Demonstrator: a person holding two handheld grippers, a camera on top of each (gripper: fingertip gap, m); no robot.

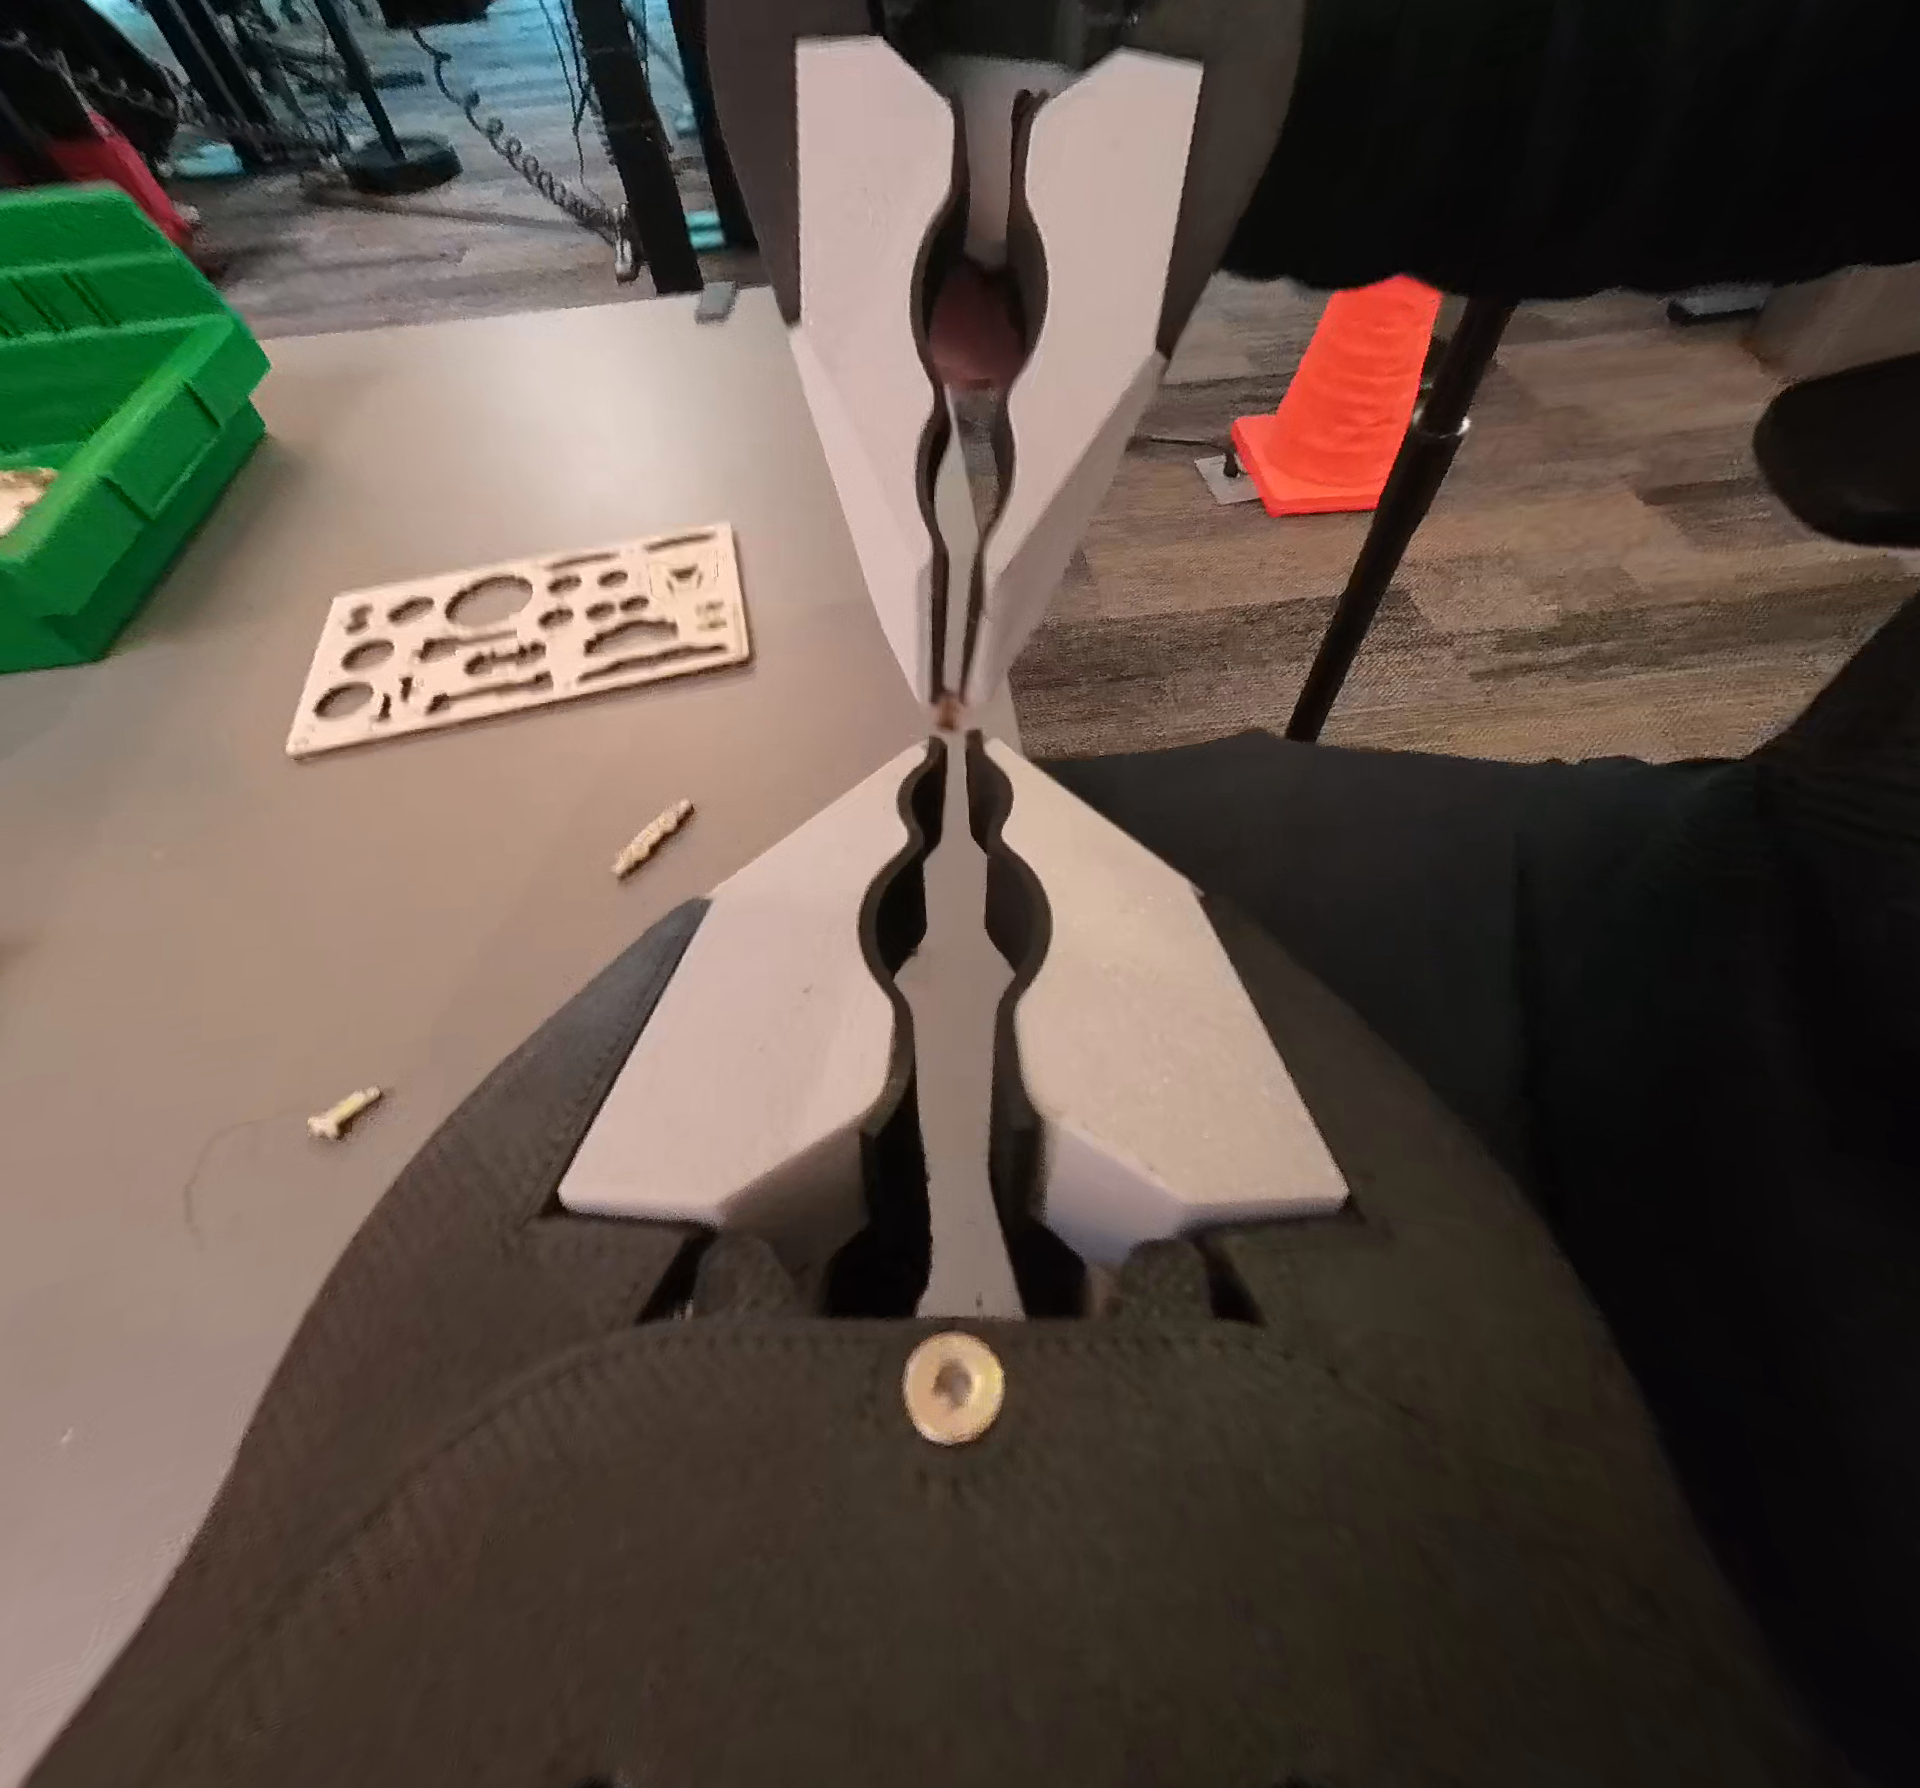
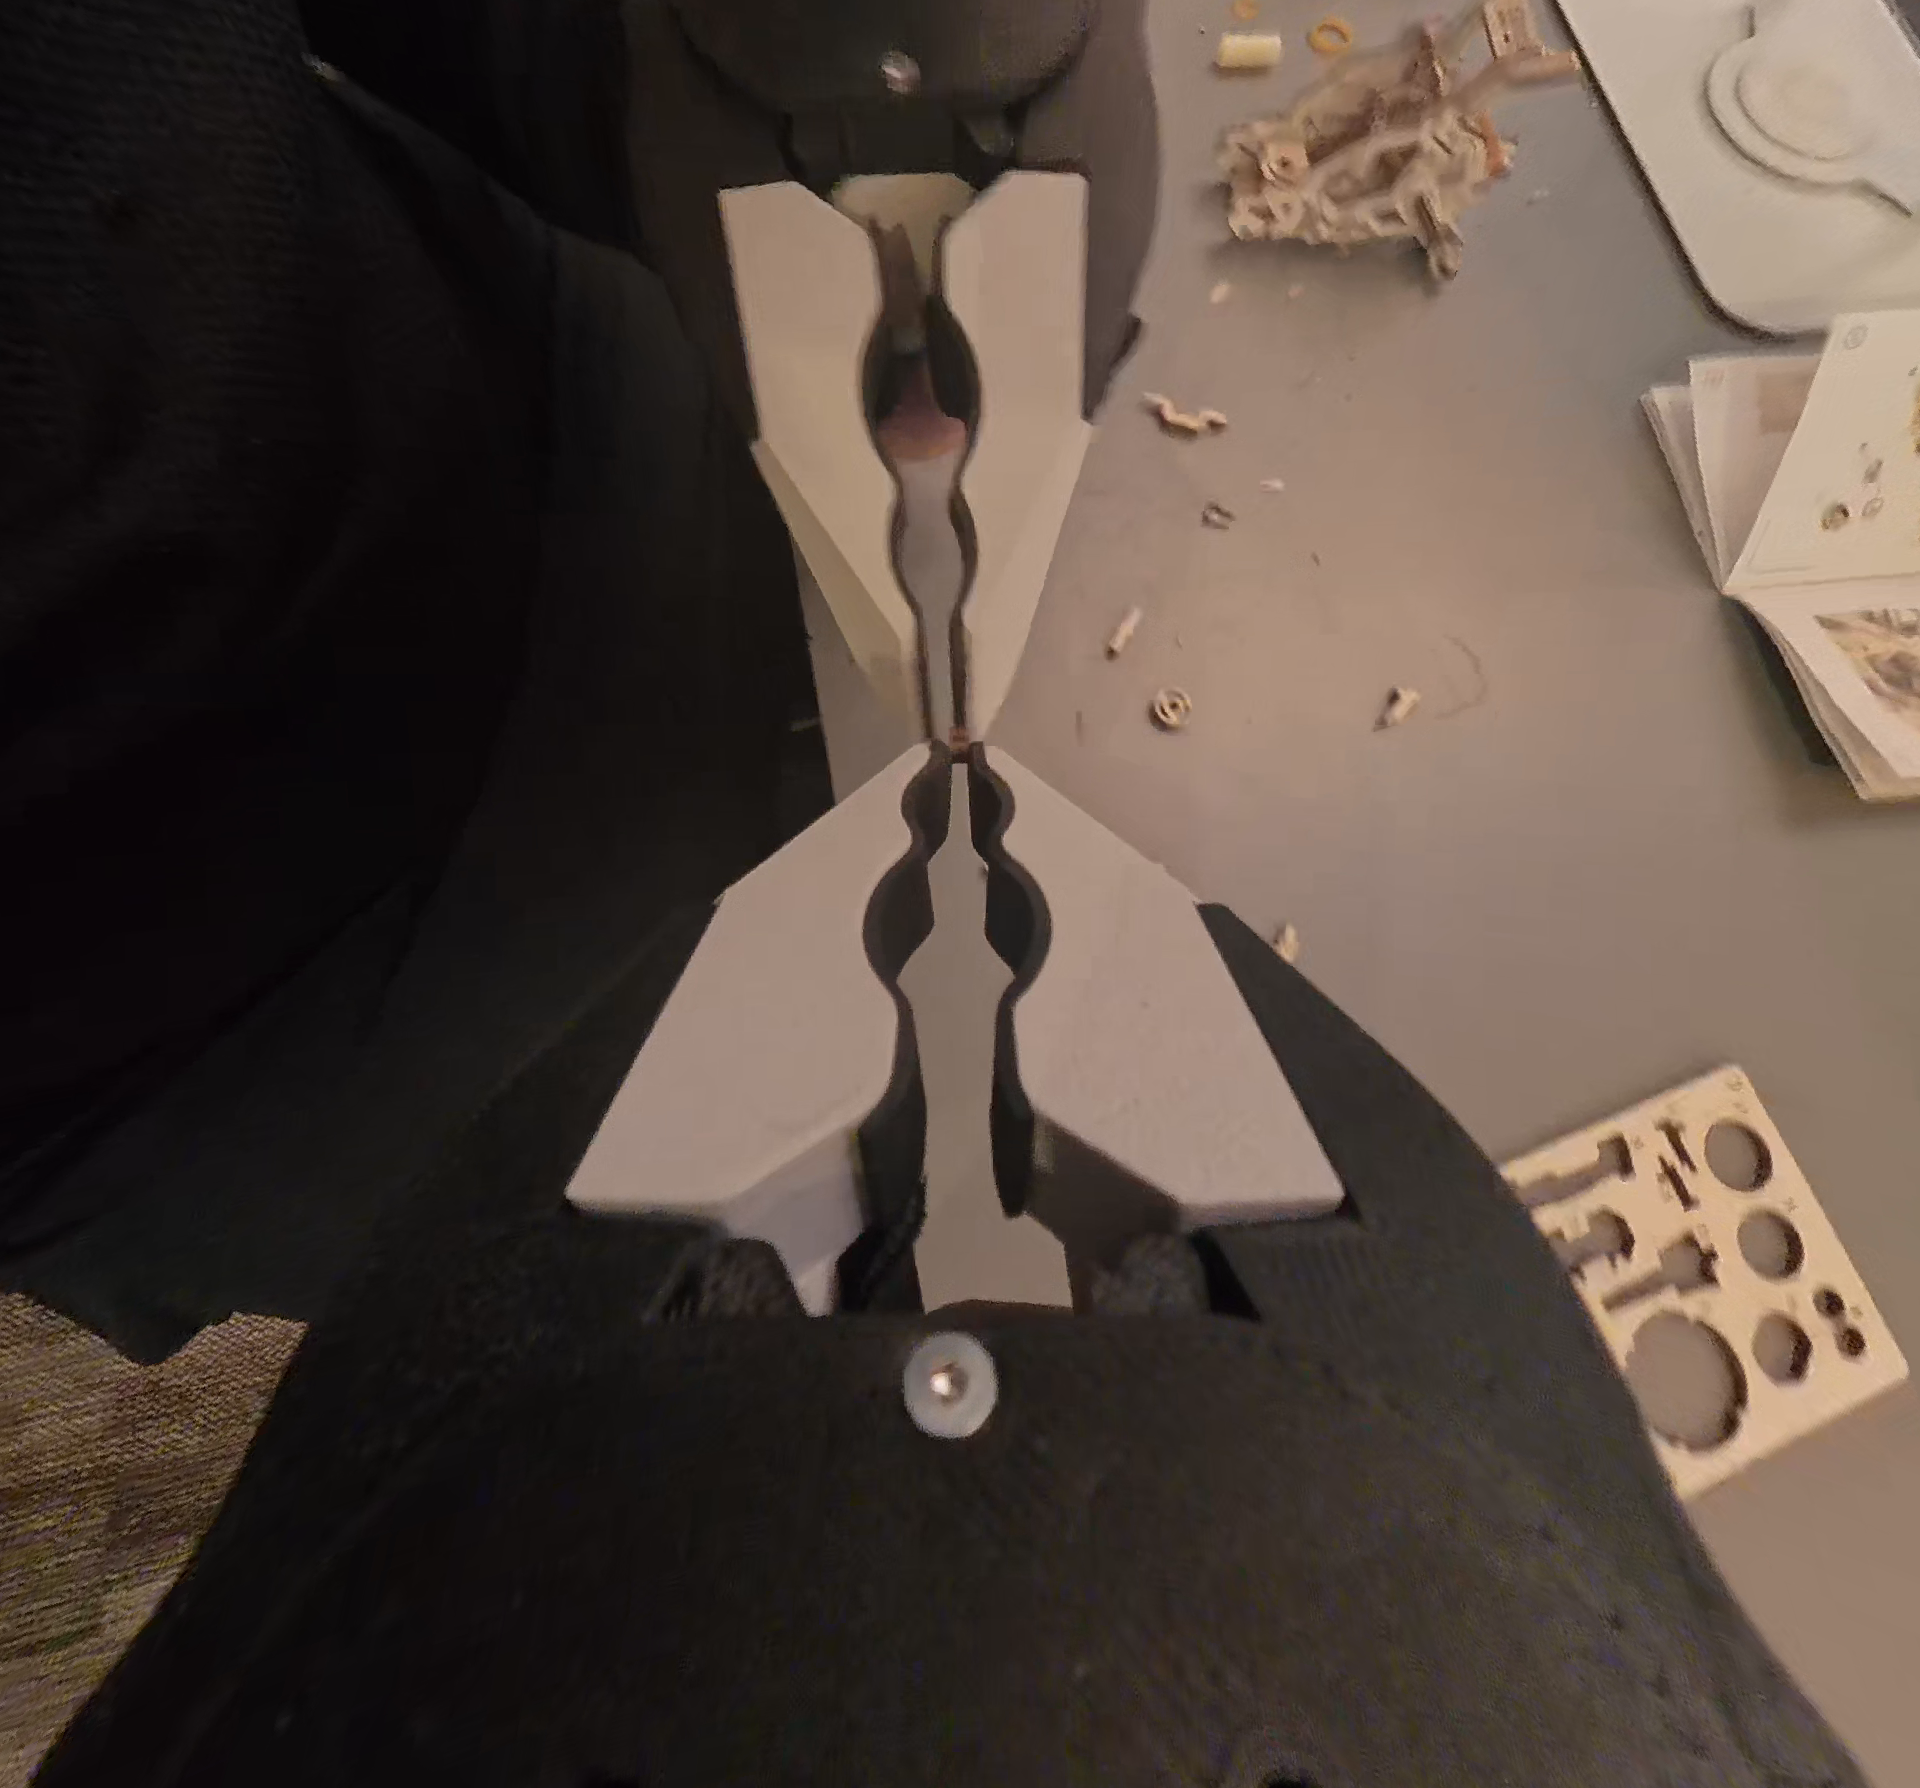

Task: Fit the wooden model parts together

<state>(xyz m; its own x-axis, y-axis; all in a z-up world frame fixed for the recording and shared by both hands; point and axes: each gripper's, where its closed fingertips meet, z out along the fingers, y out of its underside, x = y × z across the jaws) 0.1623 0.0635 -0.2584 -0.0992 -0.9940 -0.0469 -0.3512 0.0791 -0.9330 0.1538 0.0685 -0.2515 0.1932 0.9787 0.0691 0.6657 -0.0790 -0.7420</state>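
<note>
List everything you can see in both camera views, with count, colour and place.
punched wooden sheet: one, pale, table centre-left
green bin: one, table far left
loose wooden parts: several, pale, scattered on the grey table
tiny wooden part: one, brown, pinched between both tips
part-built wooden model: one, pale, far right
instruction booklet: one, white, right edge
white tray: one, top right
orange cone: one, floor
left gripper: grey fingers, shut
right gripper: grey fingers, shut
</note>
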